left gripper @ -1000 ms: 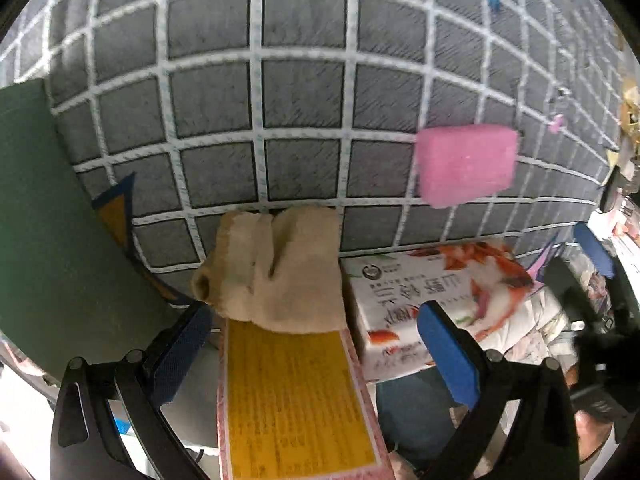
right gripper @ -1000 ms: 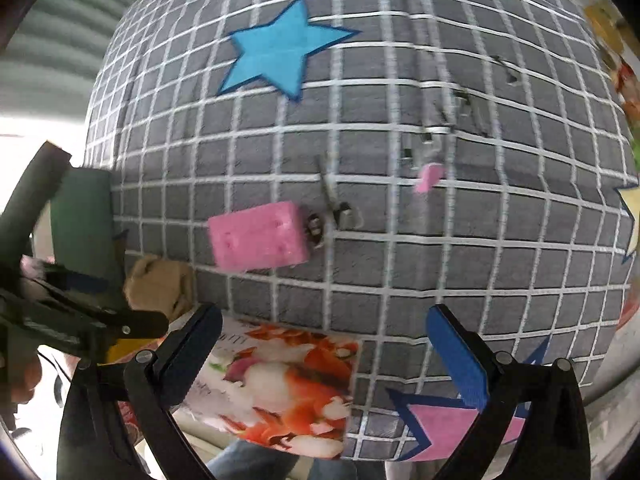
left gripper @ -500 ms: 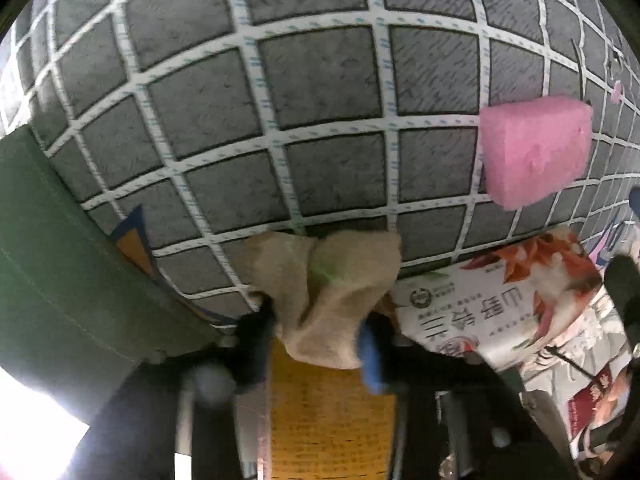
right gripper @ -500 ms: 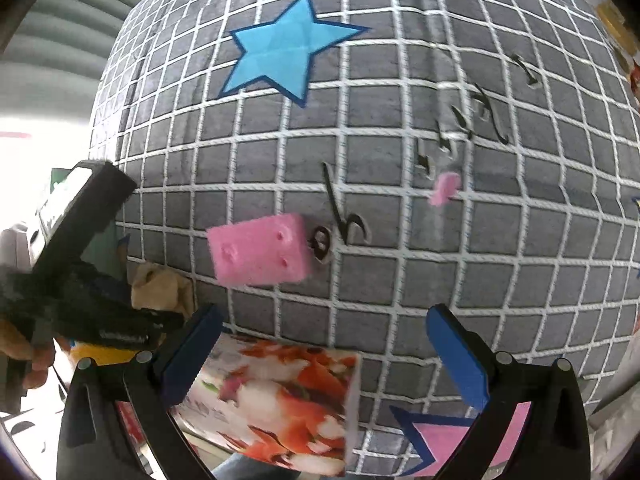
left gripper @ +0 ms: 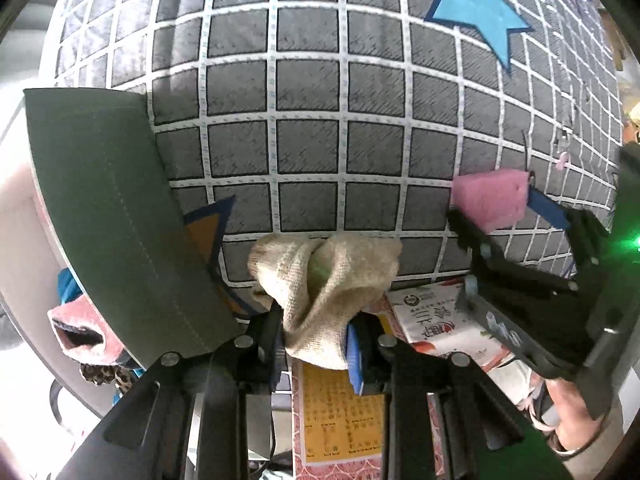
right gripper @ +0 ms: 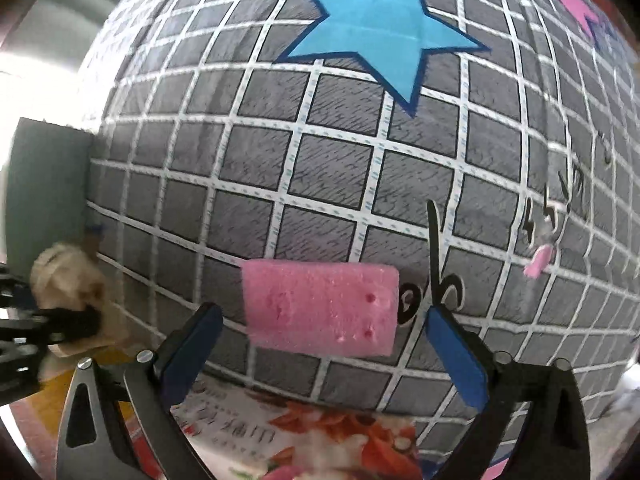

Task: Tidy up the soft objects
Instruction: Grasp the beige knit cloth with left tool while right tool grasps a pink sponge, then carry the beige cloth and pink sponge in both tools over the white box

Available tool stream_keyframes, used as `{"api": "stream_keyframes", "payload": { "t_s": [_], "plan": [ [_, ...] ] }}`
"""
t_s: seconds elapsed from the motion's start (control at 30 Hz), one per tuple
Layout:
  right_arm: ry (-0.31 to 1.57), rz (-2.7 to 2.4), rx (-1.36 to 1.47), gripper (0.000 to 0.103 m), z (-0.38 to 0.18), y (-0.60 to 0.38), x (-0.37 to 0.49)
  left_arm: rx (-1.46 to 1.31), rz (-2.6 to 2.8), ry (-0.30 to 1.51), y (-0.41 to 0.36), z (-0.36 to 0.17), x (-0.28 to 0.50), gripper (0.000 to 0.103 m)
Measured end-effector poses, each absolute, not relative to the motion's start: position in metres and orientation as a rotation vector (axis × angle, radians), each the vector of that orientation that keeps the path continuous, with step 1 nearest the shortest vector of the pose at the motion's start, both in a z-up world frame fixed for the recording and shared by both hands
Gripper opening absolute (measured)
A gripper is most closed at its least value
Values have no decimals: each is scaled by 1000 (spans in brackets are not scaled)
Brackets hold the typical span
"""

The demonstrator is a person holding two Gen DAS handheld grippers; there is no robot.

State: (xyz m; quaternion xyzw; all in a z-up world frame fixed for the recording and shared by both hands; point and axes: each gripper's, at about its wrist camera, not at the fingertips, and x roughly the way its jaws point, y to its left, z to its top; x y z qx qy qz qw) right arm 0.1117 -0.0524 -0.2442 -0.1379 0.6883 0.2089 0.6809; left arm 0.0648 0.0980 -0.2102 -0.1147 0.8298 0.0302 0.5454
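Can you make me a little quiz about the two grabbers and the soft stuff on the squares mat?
1. True or false: the left gripper is squeezing the beige sock.
2. The pink sponge sits: A) clamped in the right gripper, B) on the mat between its open fingers, C) on the blue star.
3. Fill in: the mat has white lines and ____ squares.

Key: 1 true; 2 B; 3 grey.
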Motion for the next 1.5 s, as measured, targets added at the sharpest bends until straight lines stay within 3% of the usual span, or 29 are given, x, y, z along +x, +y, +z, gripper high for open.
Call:
{"api": "stream_keyframes", "payload": {
  "t_s": [0.03,0.07,0.53,0.93,1.5],
  "plan": [
    [1510,463,-341,72,-241,-50,110,-264,70,1956,96,-206,64,27],
    [1493,466,-350,72,-239,-49,108,-248,70,1936,96,-198,58,27],
    [1436,438,-91,72,-163,-129,113,-120,-68,1595,21,-90,46,27],
    [1397,436,-101,72,-117,-152,53,-123,-224,1450,-11,-52,19,28],
    [1330,671,-271,72,-73,-57,-28,-270,5,1346,88,-42,-83,28]
  ]
}}
